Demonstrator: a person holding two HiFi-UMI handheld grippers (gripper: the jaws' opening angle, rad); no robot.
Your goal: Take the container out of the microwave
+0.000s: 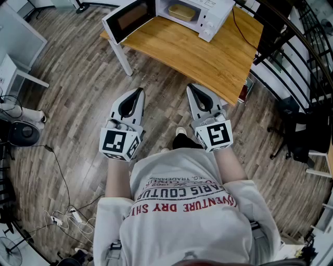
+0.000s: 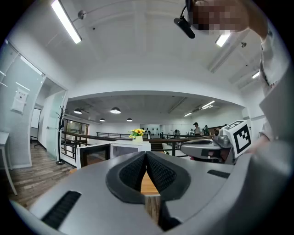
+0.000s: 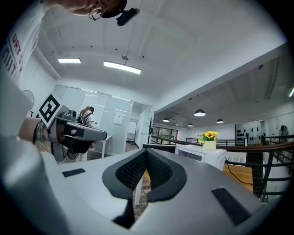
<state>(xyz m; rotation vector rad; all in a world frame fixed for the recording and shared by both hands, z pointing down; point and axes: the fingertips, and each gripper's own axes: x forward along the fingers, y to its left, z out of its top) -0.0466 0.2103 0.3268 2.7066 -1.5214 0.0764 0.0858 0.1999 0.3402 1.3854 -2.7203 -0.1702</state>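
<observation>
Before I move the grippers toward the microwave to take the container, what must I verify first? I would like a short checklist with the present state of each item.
1. The door of the white microwave is open: ok, it stands wide open.
2. The tan rectangular container is visible inside: ok.
3. The left gripper is empty: ok, jaws together on nothing.
4. The right gripper is empty: ok, jaws together on nothing.
5. Jaws opened for a grasp: not ok, both are shut.
6. Grippers close to the light wooden table: not ok, both are held short of it.
</observation>
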